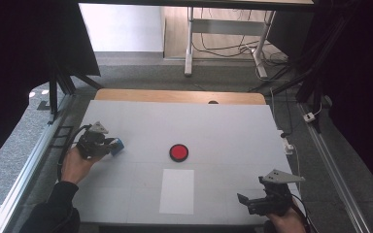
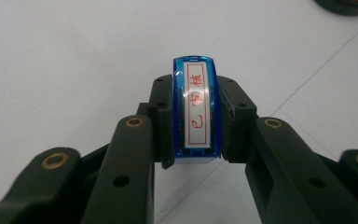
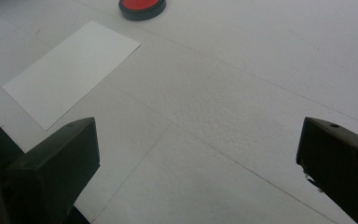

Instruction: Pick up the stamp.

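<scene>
Black jaws of the left gripper (image 2: 196, 116) sit closest to the lens in the left gripper view, clamped on both flanks of a blue stamp (image 2: 196, 112), label side up w/ red characters in a red frame. So pickup looks done: stamp is gripped, at approx 9 o'clock on the white table (image 1: 233, 126) in the high view, left gripper (image 1: 110, 145) held by the left hand (image 1: 76, 165) there. Can't tell if the stamp (image 1: 118, 145) is lifted or touching the surface.

Left to do, as I judge it: ink on the red ink pad (image 1: 178, 152) near table centre, then press onto the white paper (image 1: 177, 191) at 6 o'clock of the pad. Paper looks blank, no mark visible.

Pose, L to R: left forearm comes in from 7 o'clock, gripper pointing toward 3 o'clock, roughly level, aimed at the pad. Right gripper (image 1: 245, 199) rests low at 5 o'clock of the table, pointing toward 9 o'clock; right gripper view shows jaws wide apart, nothing btwn them, paper (image 3: 72, 70) and pad (image 3: 142, 7) ahead of it.
</scene>
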### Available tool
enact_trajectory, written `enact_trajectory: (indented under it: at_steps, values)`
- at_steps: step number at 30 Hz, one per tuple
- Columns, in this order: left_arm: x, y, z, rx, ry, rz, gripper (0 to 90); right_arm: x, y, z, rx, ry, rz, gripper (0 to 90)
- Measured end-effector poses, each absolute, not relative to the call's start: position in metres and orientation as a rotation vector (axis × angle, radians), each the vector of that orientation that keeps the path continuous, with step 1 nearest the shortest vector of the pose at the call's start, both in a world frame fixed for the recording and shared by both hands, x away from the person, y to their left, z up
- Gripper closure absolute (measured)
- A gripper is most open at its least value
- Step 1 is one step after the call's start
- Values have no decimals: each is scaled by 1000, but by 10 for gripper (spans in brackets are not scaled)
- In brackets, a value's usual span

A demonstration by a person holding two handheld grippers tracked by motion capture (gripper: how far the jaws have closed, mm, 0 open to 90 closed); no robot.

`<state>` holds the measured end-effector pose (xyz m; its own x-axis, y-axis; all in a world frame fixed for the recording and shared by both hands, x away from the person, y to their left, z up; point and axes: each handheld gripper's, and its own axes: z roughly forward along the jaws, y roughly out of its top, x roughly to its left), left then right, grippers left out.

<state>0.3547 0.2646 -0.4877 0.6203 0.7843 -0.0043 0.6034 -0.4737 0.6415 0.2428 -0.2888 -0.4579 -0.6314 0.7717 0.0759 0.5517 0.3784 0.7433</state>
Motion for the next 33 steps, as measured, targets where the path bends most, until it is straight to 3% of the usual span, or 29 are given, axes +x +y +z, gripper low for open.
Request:
enact_trajectory:
  at_steps: [21, 33]
  values:
    - [333, 245, -456, 2111, 926, 352, 697, 243, -288, -458, 1158, 2362, 1102, 0]
    - [326, 228, -447, 2142, 842, 344, 698, 243, -288, -458, 1154, 2364, 1106, 0]
